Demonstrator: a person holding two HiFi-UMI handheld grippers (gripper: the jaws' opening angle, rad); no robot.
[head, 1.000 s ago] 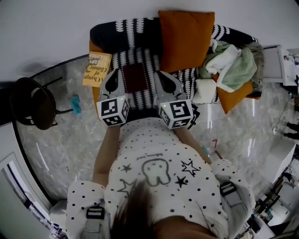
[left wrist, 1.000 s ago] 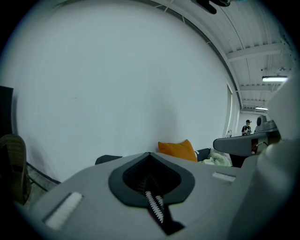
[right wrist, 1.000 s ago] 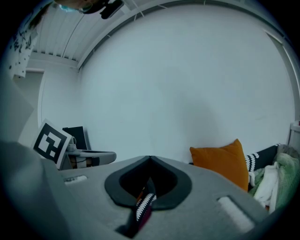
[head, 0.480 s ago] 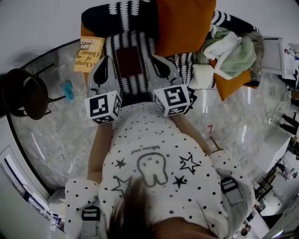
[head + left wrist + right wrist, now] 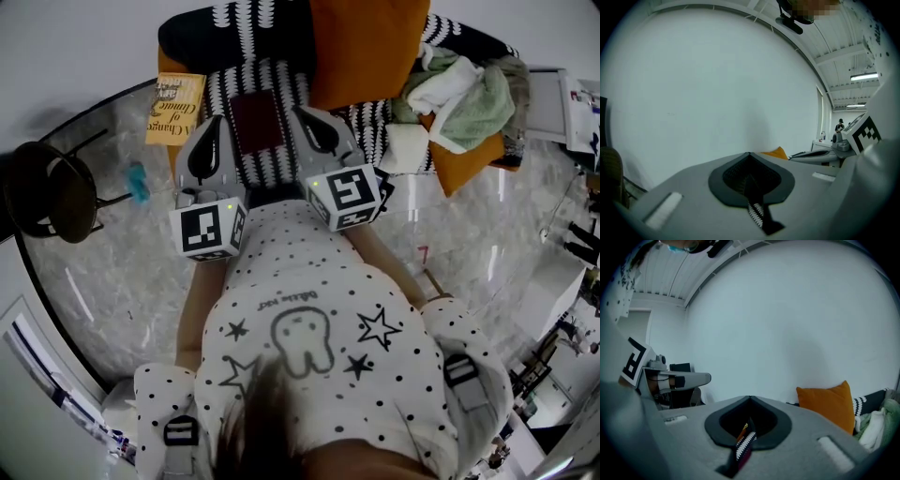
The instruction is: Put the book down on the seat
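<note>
A yellow book (image 5: 175,108) lies flat at the left end of the sofa, by its arm. A dark maroon rectangle (image 5: 255,120) lies flat on the black-and-white patterned seat (image 5: 281,80); whether it is a book or a patch of the cover I cannot tell. My left gripper (image 5: 220,119) and right gripper (image 5: 295,112) hover on either side of that rectangle, both shut and empty. In the left gripper view the closed jaws (image 5: 750,154) face a bare white wall. In the right gripper view the closed jaws (image 5: 750,398) show the pattern and maroon through their slit.
An orange cushion (image 5: 361,47) leans on the sofa back, and white and green clothes (image 5: 464,89) are piled over another orange cushion (image 5: 469,183) at the right. A black round stool (image 5: 42,192) and a small blue item (image 5: 139,181) stand on the marble floor at the left.
The left gripper has lifted and drawn back a little toward the person. The right gripper has stayed about where it was. The yellow book has not moved.
</note>
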